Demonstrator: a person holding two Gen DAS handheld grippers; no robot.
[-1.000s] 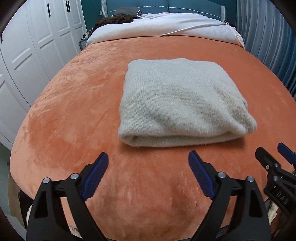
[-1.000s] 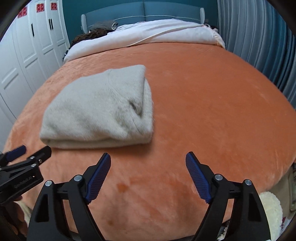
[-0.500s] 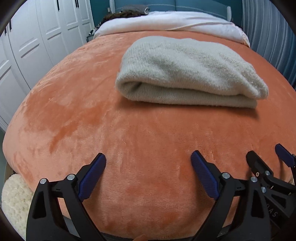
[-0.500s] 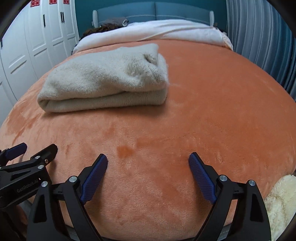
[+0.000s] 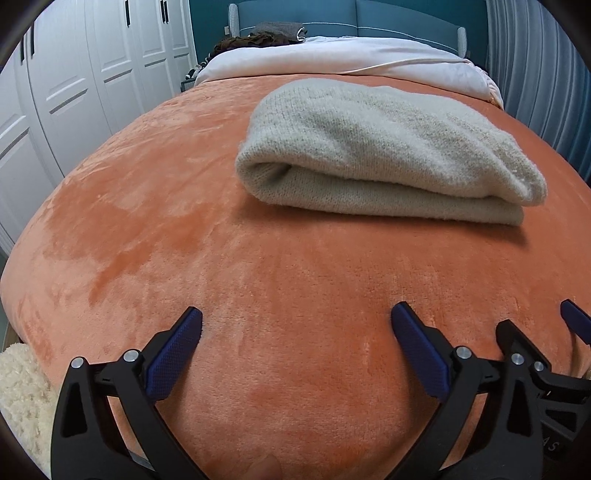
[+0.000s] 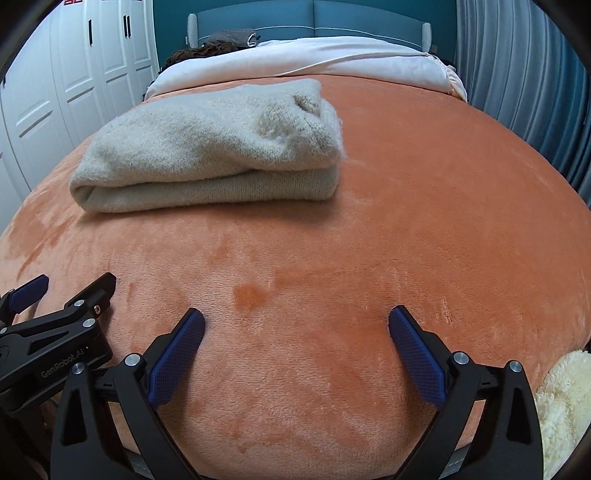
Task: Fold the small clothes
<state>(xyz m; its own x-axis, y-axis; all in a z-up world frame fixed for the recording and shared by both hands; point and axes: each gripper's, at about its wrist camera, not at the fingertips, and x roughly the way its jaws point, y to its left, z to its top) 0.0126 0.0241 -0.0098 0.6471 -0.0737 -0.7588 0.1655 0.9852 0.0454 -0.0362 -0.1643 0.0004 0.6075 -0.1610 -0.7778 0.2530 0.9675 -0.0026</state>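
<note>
since both my tools sit low at the near edge of the bed, i read the left gripper [image 5: 295, 332] and right gripper [image 6: 295, 328] as spread wide, holding nothing. farther up the orange blanket [image 5: 184, 240] lies the grey sweater [image 5: 388, 155], folded into a neat stack. i judge this one done; no other clothes show

A folded sweater [image 5: 388, 147] in pale oatmeal beige, with a fuzzy knit texture, lies on a plush orange blanket [image 5: 258, 277] marked by darker brushed patches. The left gripper [image 5: 295, 328] and right gripper [image 6: 295, 328] are black with dark blue textured pads [image 6: 177, 354]. Beyond are a white duvet [image 6: 295, 62], a teal headboard [image 6: 332, 18], white wardrobe doors [image 5: 74, 74] and blue-grey curtains [image 6: 517, 74].
</note>
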